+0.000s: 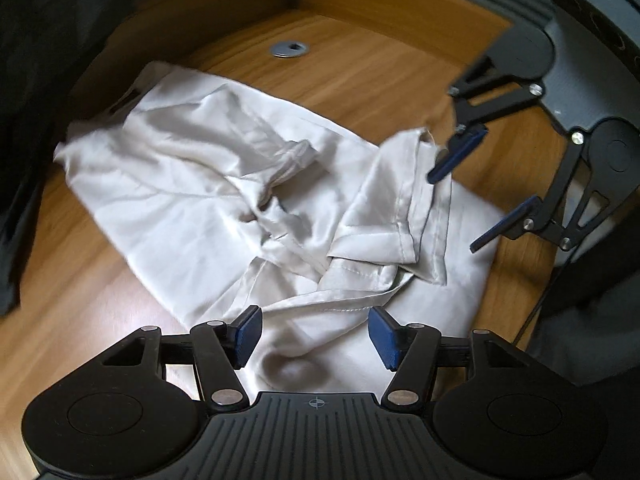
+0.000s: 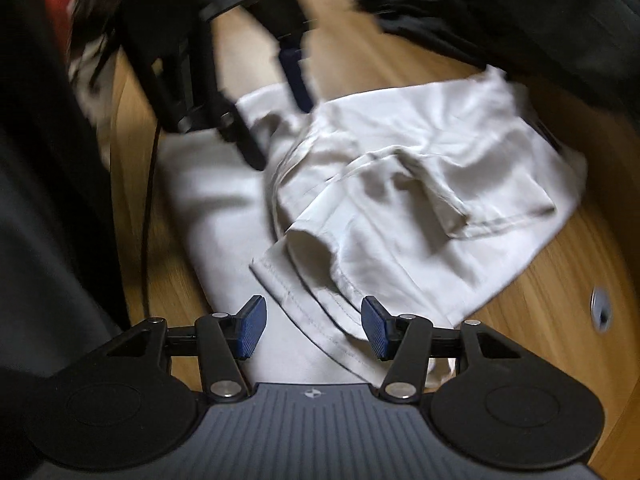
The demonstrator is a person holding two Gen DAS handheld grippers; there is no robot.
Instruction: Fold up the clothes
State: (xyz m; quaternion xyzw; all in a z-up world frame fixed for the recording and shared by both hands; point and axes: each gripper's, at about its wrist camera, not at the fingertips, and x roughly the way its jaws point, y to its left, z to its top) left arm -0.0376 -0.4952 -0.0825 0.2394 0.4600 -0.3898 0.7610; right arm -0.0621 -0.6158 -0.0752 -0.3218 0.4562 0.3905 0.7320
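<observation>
Beside the pale garment (image 2: 400, 184), the left gripper (image 2: 256, 92) was motion-blurred; dark cloth (image 2: 520, 8) beyond was cut off.

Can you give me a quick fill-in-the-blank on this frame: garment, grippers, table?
1. The pale garment lies crumpled on a table made of ____.
2. The pads of the left gripper and the right gripper are coloured ____.
3. Both grippers' jaws stand ____, gripping nothing.
4. Beyond the garment, a round ____ grommet sits in the tabletop.

Missing words: wood; blue; open; metal
</observation>
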